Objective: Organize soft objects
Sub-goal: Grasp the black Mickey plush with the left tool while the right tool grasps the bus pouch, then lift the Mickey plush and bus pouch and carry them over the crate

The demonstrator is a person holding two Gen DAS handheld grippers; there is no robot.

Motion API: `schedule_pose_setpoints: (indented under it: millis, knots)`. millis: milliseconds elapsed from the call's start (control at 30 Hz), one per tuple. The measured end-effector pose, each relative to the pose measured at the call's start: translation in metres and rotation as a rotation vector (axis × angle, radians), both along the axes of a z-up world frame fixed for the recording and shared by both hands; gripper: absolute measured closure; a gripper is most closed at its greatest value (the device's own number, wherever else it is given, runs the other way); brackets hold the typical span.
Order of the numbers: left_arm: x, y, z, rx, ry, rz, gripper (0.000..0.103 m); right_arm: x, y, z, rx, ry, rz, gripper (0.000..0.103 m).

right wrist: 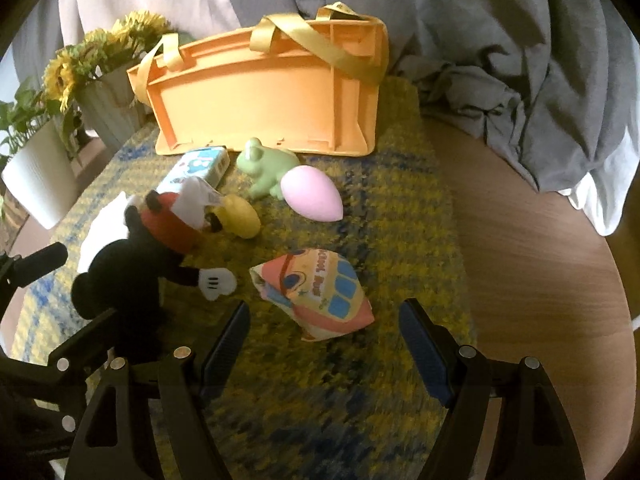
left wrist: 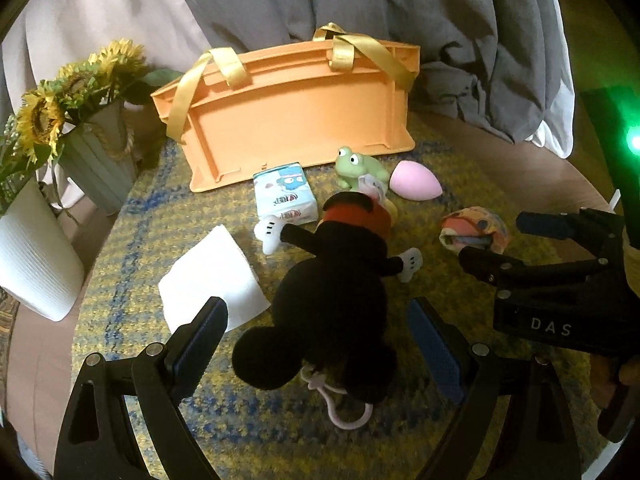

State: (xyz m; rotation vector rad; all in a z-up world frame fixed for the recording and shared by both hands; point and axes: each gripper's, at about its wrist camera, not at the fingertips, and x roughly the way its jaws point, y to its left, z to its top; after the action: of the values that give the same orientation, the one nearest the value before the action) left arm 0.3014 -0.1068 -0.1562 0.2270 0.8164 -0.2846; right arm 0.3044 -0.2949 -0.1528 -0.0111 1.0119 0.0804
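A black Mickey plush (left wrist: 340,280) lies face down on the yellow-blue mat (left wrist: 280,420); it also shows in the right wrist view (right wrist: 132,268). My left gripper (left wrist: 318,328) is open with its fingers either side of the plush's head. My right gripper (right wrist: 324,332) is open just short of a printed fabric pouch (right wrist: 316,296), which also shows in the left wrist view (left wrist: 474,234). A green frog (right wrist: 266,170), a pink egg sponge (right wrist: 314,192), a tissue pack (left wrist: 286,194) and a white napkin (left wrist: 212,276) lie before the orange basket (left wrist: 288,108).
The orange basket (right wrist: 264,100) with gold straps stands at the mat's far edge. A sunflower vase (left wrist: 96,152) and a white pot (left wrist: 32,256) stand at the left. Grey bedding (right wrist: 500,40) lies behind. Bare wood table (right wrist: 540,260) shows on the right.
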Motion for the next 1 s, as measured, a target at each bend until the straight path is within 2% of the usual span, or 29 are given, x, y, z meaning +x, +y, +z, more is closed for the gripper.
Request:
schedule_pose_setpoints:
  millis: [233,433,500,533,567,600,767,1000]
  knots:
    - [0.013,-0.004,-0.013,-0.003,0.021,0.008,0.012,0.011,-0.001,-0.010,-0.002,0.006,0.030,0.026]
    - [0.018,-0.004,-0.018,-0.012,0.032,0.016,0.027,0.018,0.002,-0.017,0.018,0.031,0.042,0.039]
    - [0.017,-0.005,-0.017,-0.017,0.028,0.011,0.032,0.018,0.001,-0.018,0.019,0.031,0.044,0.048]
    - [0.016,-0.005,-0.017,-0.019,0.024,0.010,0.034,0.018,0.001,-0.018,0.020,0.030,0.046,0.049]
    - [0.015,-0.005,-0.016,-0.021,0.018,0.008,0.041,0.017,0.001,-0.018,0.021,0.028,0.049,0.050]
    - [0.014,-0.005,-0.016,-0.025,0.018,0.003,0.044,0.016,0.001,-0.018,0.020,0.026,0.048,0.053]
    - [0.012,-0.003,-0.013,-0.038,0.012,0.007,0.045,0.013,0.000,-0.015,0.035,0.013,0.025,0.060]
    - [0.004,0.005,-0.001,-0.086,0.009,0.028,0.045,0.002,0.001,0.001,0.048,-0.019,-0.004,0.060]
